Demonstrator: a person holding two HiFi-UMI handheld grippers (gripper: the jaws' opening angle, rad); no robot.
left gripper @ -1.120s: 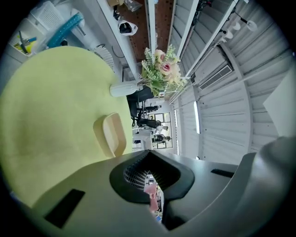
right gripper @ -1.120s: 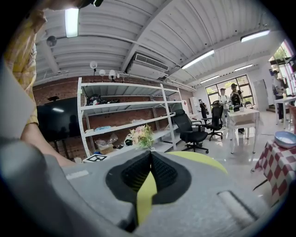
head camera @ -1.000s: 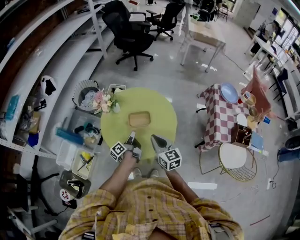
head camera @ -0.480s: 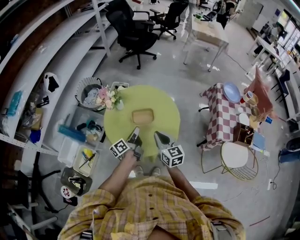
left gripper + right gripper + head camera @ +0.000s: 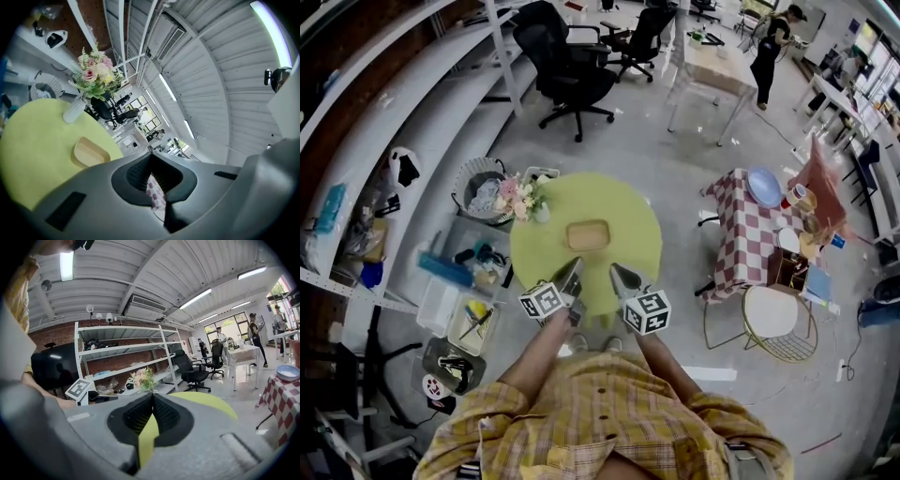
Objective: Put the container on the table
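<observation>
A shallow tan container (image 5: 588,234) sits near the middle of the round yellow-green table (image 5: 628,220). In the left gripper view the container (image 5: 88,153) lies ahead and to the left on the table (image 5: 33,150). My left gripper (image 5: 575,266) hovers over the table's near edge, its jaws shut with nothing between them (image 5: 150,161). Just to its right, my right gripper (image 5: 616,271) is also shut and empty (image 5: 152,401), and the table (image 5: 213,405) shows beyond it. Both grippers are short of the container.
A vase of flowers (image 5: 523,199) stands at the table's left edge. Bins (image 5: 467,281) and a basket (image 5: 478,187) crowd the floor to the left. A checked table (image 5: 745,239) and a wire chair (image 5: 773,323) stand on the right, an office chair (image 5: 572,75) behind.
Both grippers stay shut at the table's near edge, barely moved. The container has not moved. A person has come into view at the far back right.
</observation>
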